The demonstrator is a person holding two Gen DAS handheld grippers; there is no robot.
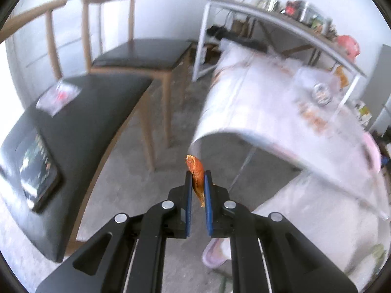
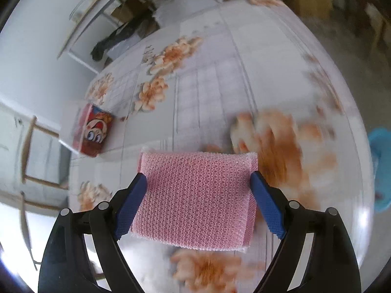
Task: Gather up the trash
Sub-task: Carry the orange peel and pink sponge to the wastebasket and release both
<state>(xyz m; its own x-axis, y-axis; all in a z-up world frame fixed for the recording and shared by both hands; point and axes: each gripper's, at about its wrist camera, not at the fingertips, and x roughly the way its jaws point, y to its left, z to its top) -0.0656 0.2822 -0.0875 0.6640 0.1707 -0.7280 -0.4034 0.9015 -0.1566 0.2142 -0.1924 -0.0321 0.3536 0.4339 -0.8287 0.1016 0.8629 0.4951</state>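
Note:
My left gripper (image 1: 198, 174) is shut on an orange peel scrap (image 1: 197, 173) and holds it in the air beside the table corner, above the grey floor. My right gripper (image 2: 198, 179) is shut on a pink mesh scouring sponge (image 2: 195, 195), its blue pads (image 2: 132, 207) pressing both sides, held just over the table with the flowered cloth (image 2: 207, 85). The same table shows in the left wrist view (image 1: 268, 97).
A red cartoon-face box (image 2: 96, 131) lies near the table's left edge. Two wooden chairs with dark seats (image 1: 80, 112) stand left; one bears a phone (image 1: 36, 166) and a clear bag (image 1: 58, 95). A cluttered white shelf (image 1: 281, 19) stands behind. A blue object (image 2: 381, 168) is at right.

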